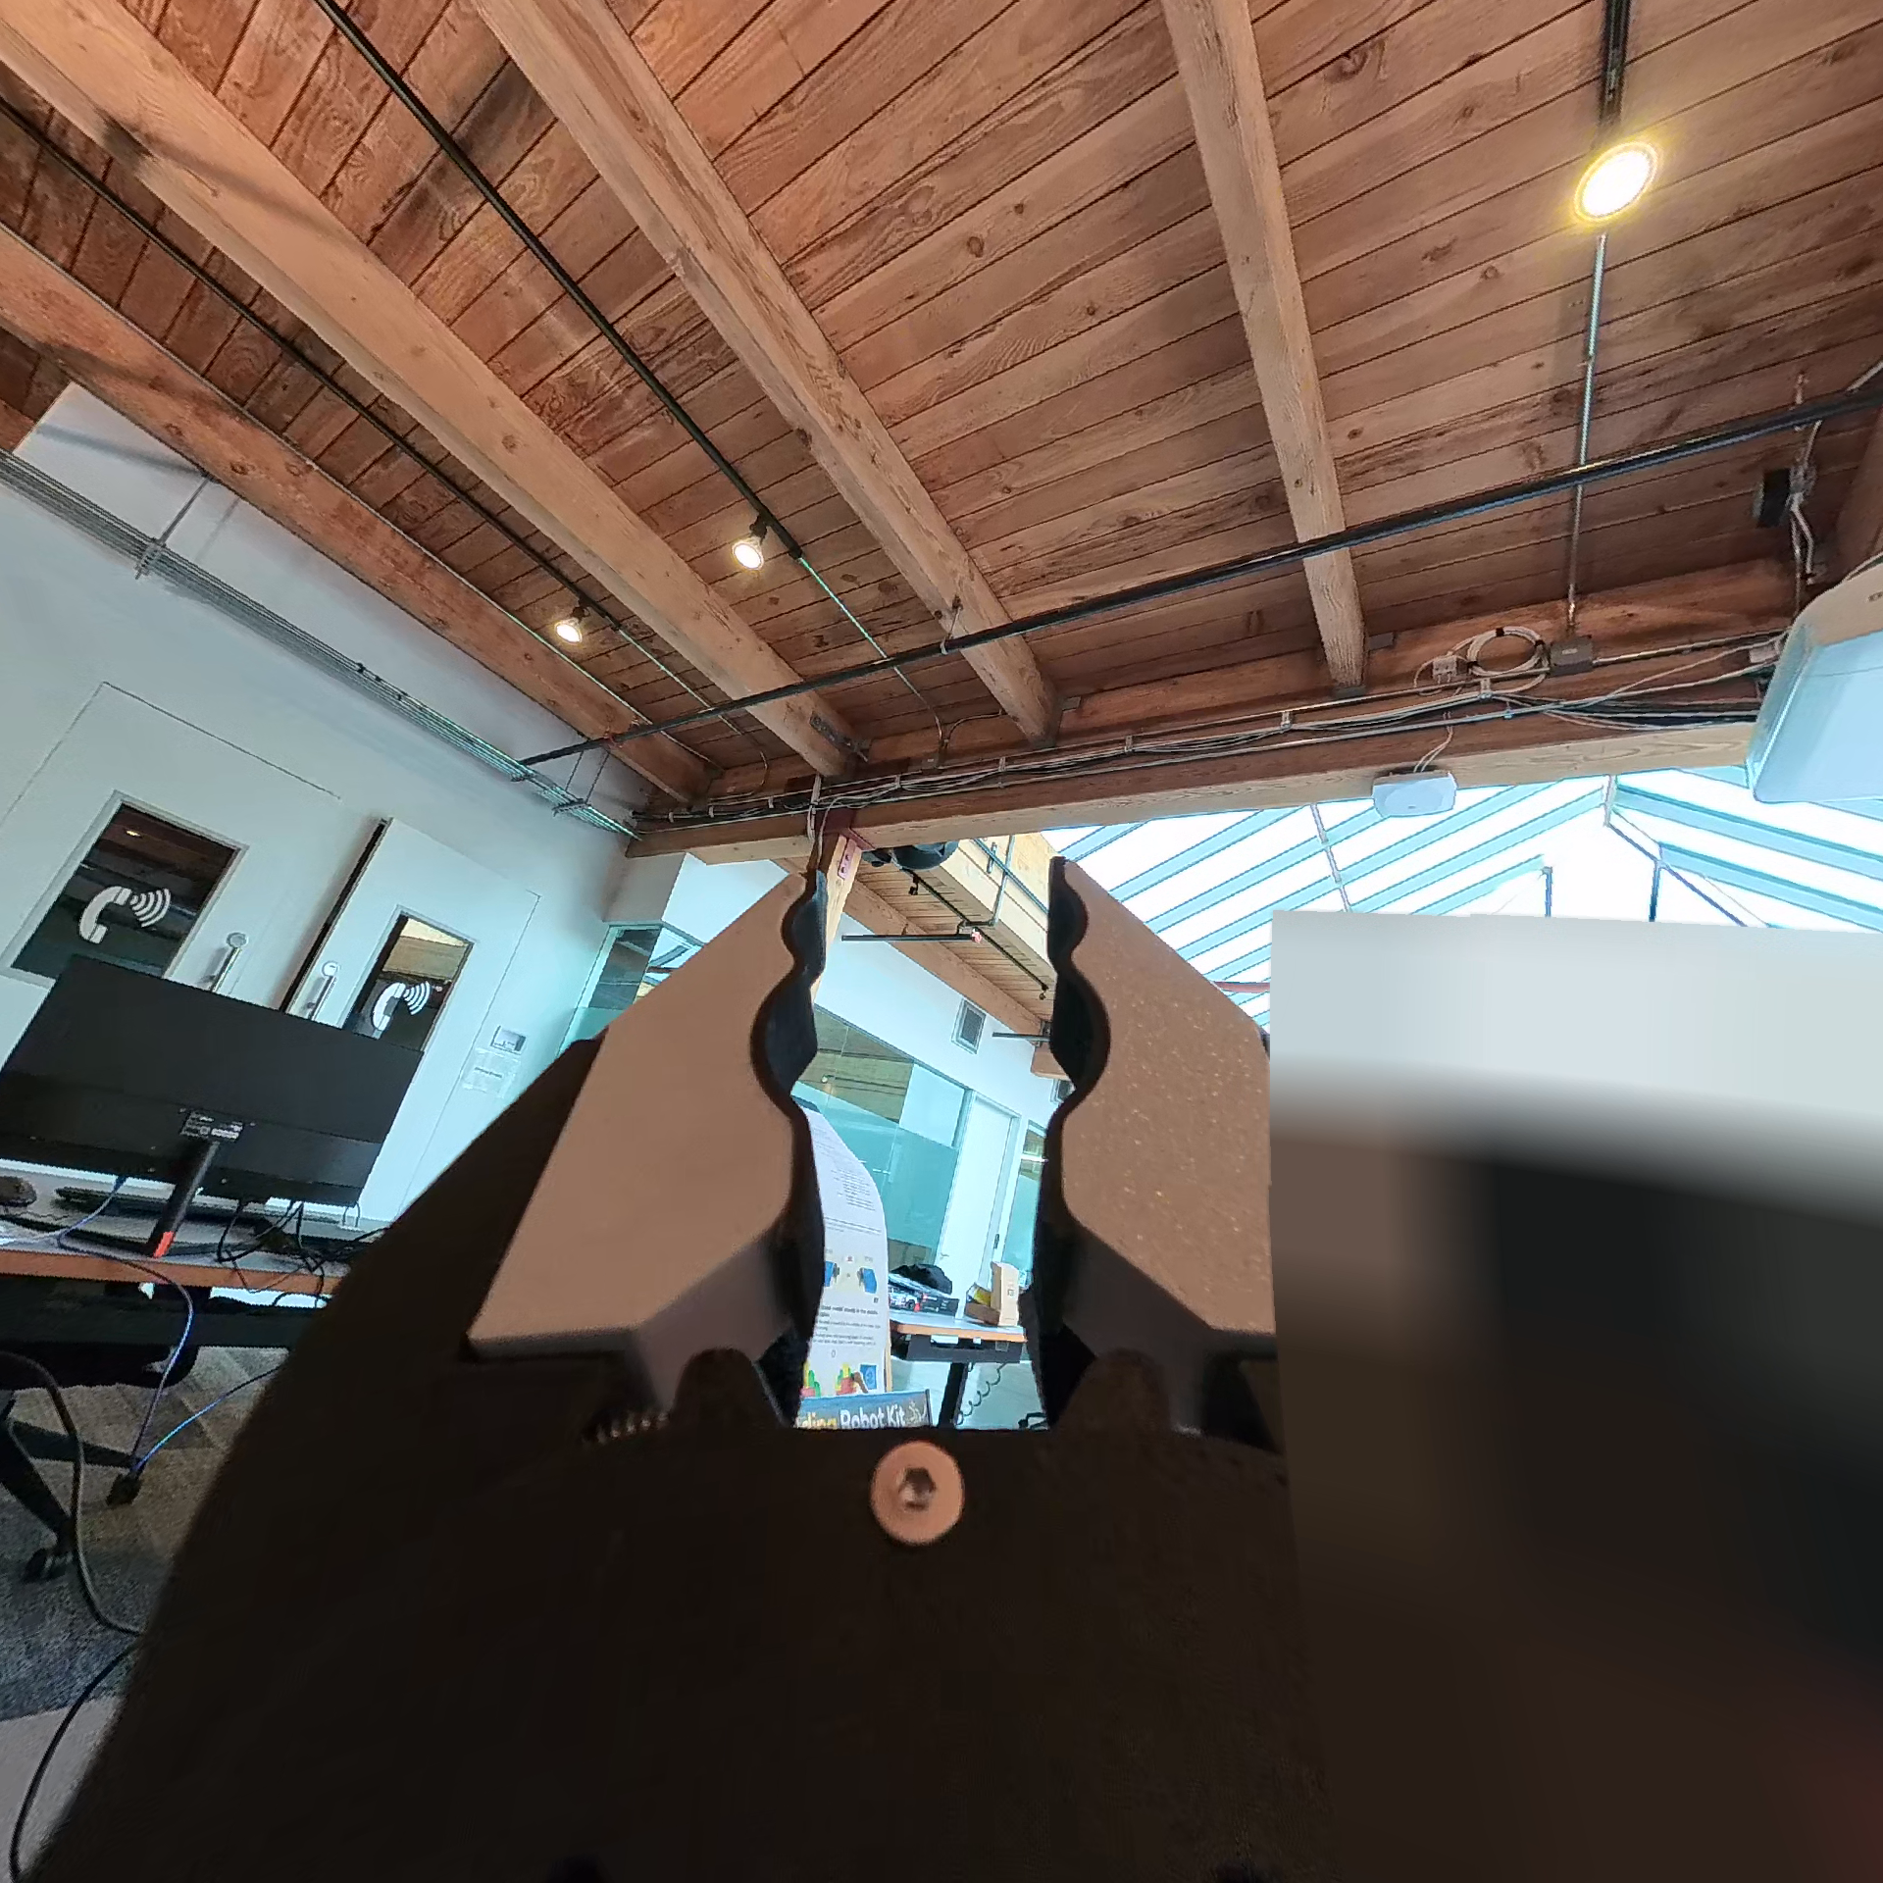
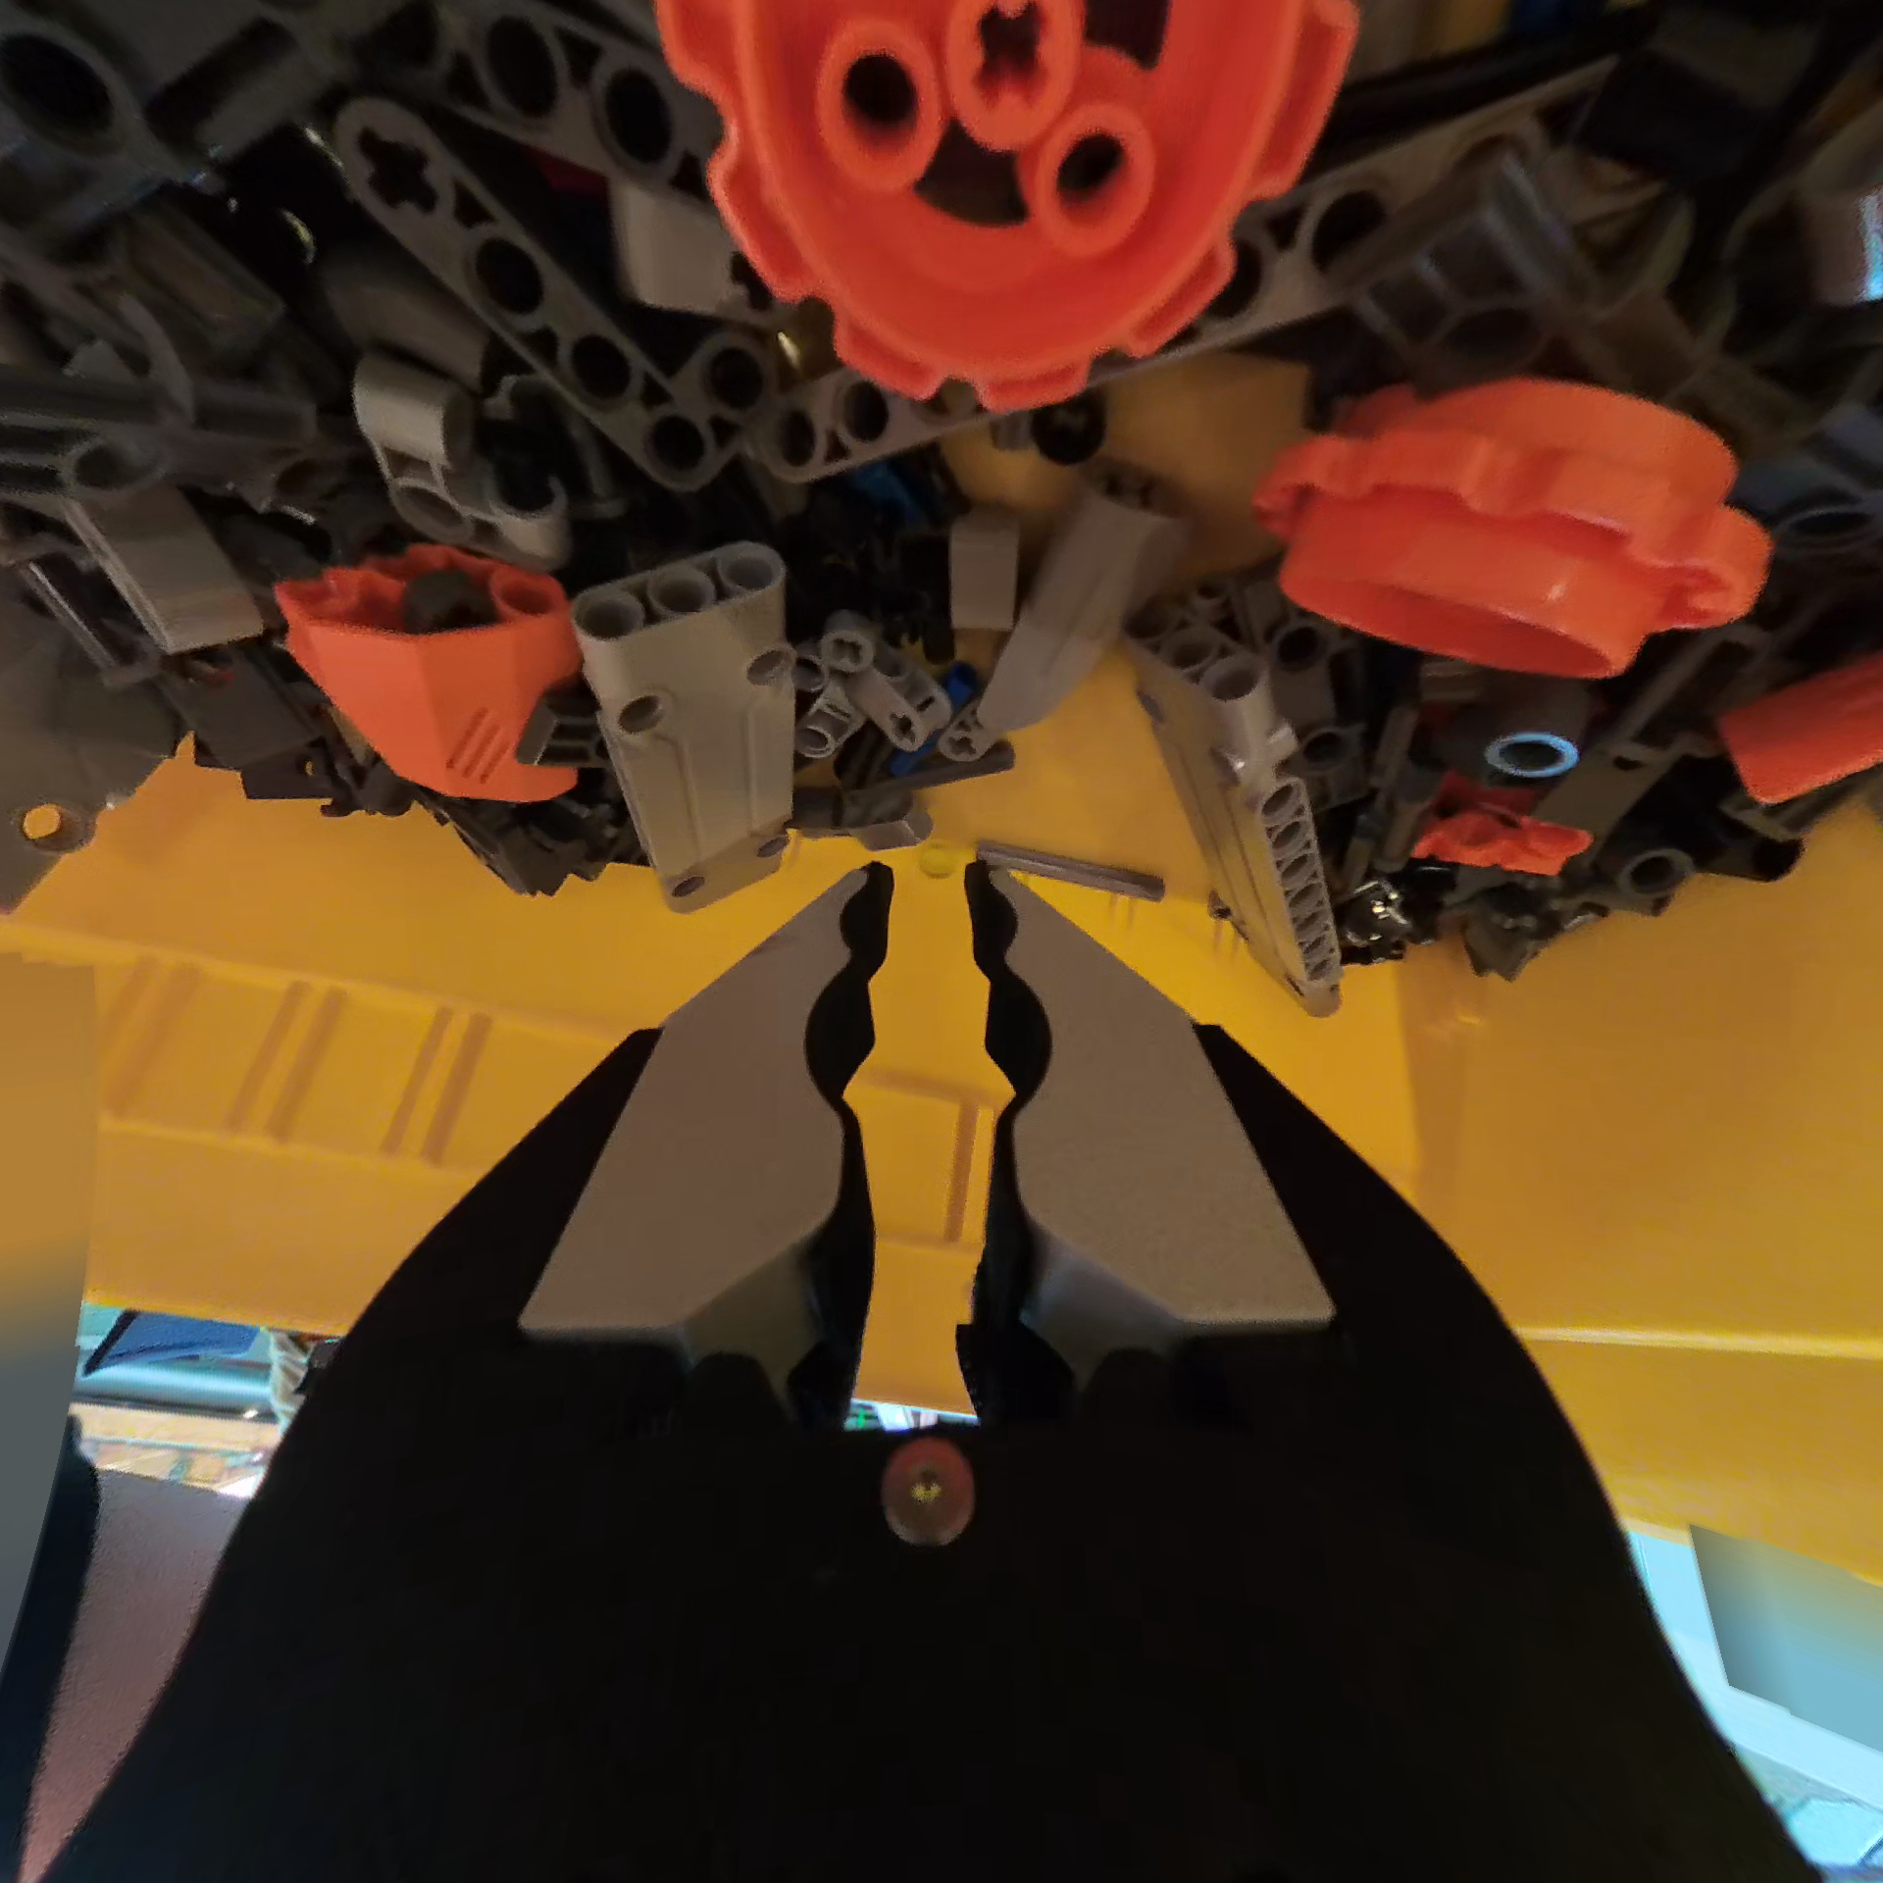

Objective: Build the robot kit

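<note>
The left tongs are pointing up toward the wooden ceiling, standing apart and gripping nothing, with a dark monitor sitting on a surface off to their left. The right tongs are reaching into a yellow bin, slightly apart and empty, their tips hovering just beside a small grey axle at the edge of a pile of grey beams and orange wheels.

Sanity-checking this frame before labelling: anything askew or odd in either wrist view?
Yes: the left tool aims at the wooden-plank ceiling, open and empty, far from any parts. The right tool, open and empty, points into the yellow plastic bin of jumbled building pieces.
</note>
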